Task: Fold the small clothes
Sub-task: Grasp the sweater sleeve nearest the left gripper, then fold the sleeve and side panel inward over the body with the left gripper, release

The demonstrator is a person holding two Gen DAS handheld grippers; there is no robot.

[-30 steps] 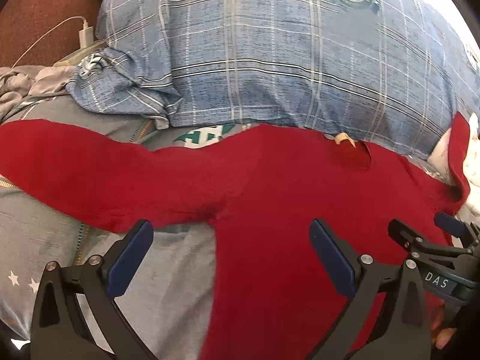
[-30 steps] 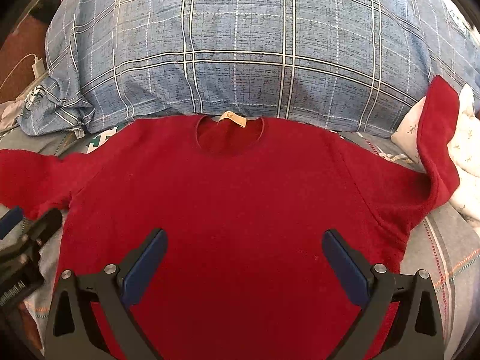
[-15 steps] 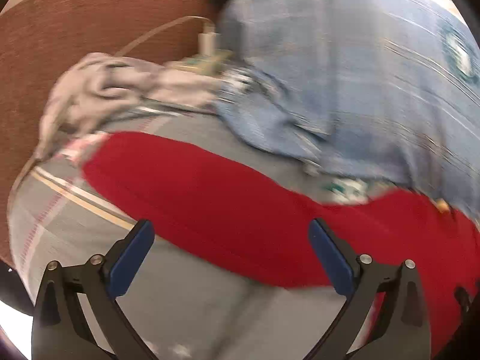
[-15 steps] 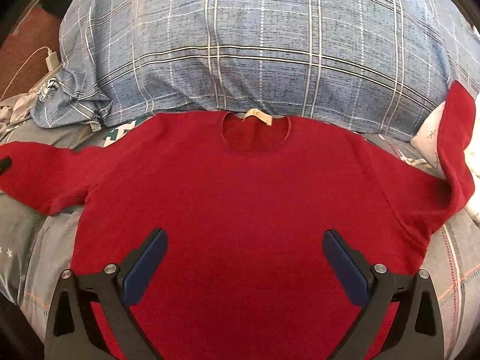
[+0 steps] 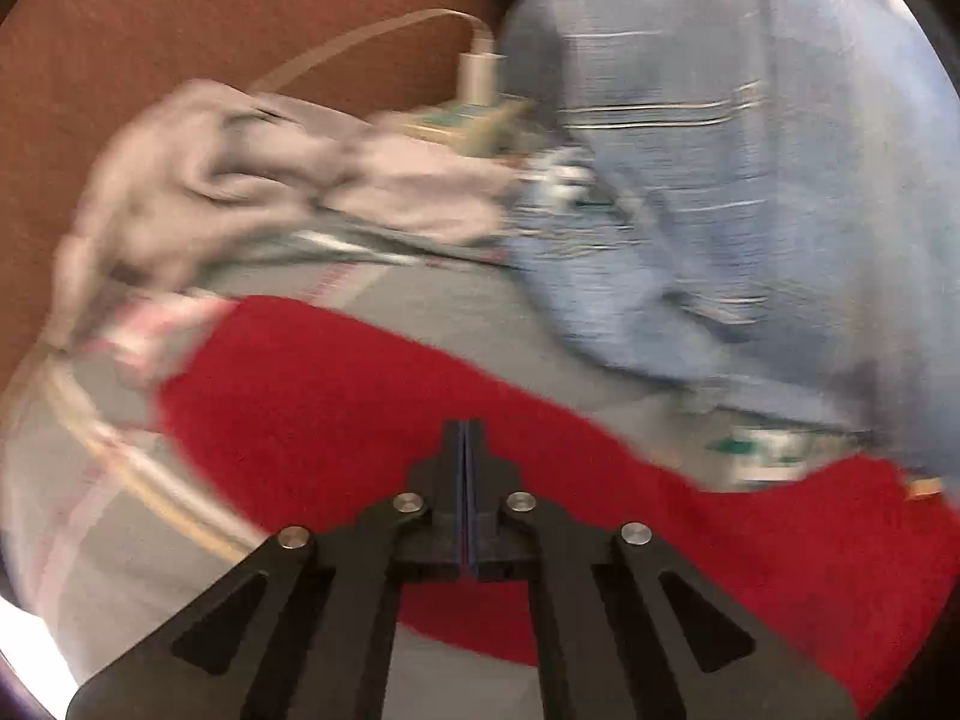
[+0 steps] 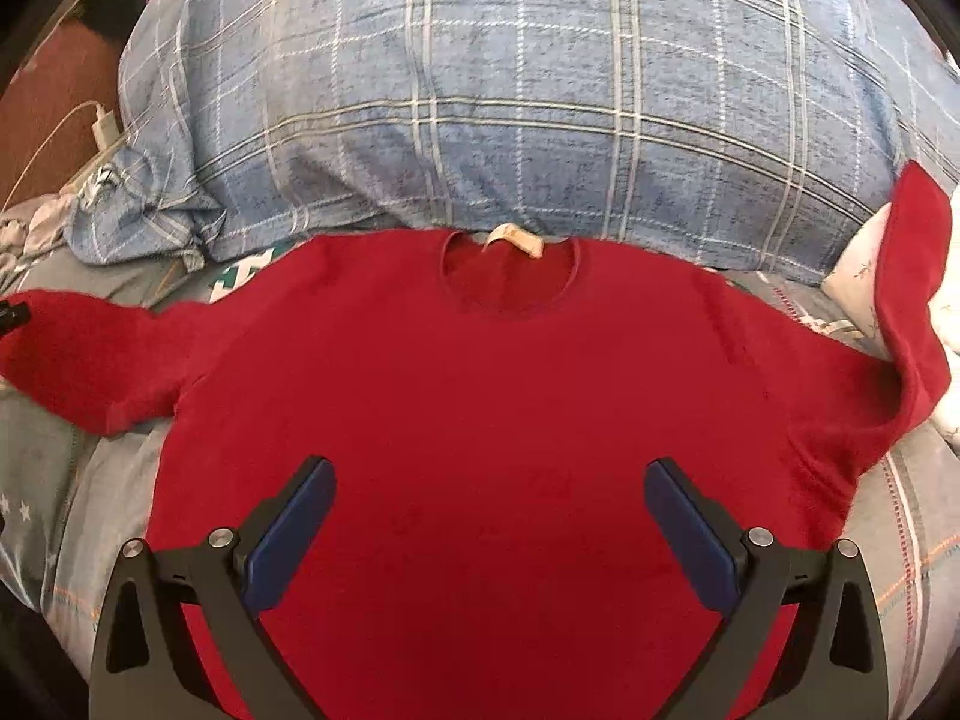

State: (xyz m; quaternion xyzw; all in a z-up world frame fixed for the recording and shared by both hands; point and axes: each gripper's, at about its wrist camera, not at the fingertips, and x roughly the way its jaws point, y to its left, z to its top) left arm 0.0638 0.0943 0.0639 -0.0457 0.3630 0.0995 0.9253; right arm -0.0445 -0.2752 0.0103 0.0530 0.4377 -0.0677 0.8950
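Note:
A red long-sleeved sweater point(image 6: 492, 396) lies flat, front up, on the bed, its neck and beige label point(image 6: 515, 238) toward the pillow. Its left sleeve point(image 5: 336, 396) stretches out over the grey sheet, and the right sleeve point(image 6: 915, 276) bends up against white cloth. My left gripper point(image 5: 465, 429) is over that left sleeve with its jaws shut tight. No cloth shows between the pads, and the view is blurred. Its tip point(image 6: 11, 315) shows at the sleeve's end in the right wrist view. My right gripper point(image 6: 489, 471) hangs open above the sweater's lower body, holding nothing.
A big blue plaid pillow point(image 6: 528, 96) fills the back of the bed. At the far left lie crumpled grey clothes point(image 5: 252, 180) and a white charger with its cable point(image 5: 477, 69) before a brown headboard point(image 5: 180, 18). White cloth point(image 6: 858, 276) lies at the right edge.
My left gripper swung left along the sleeve toward its cuff, and its jaws went from wide open to shut. The right gripper barely moved and stayed open.

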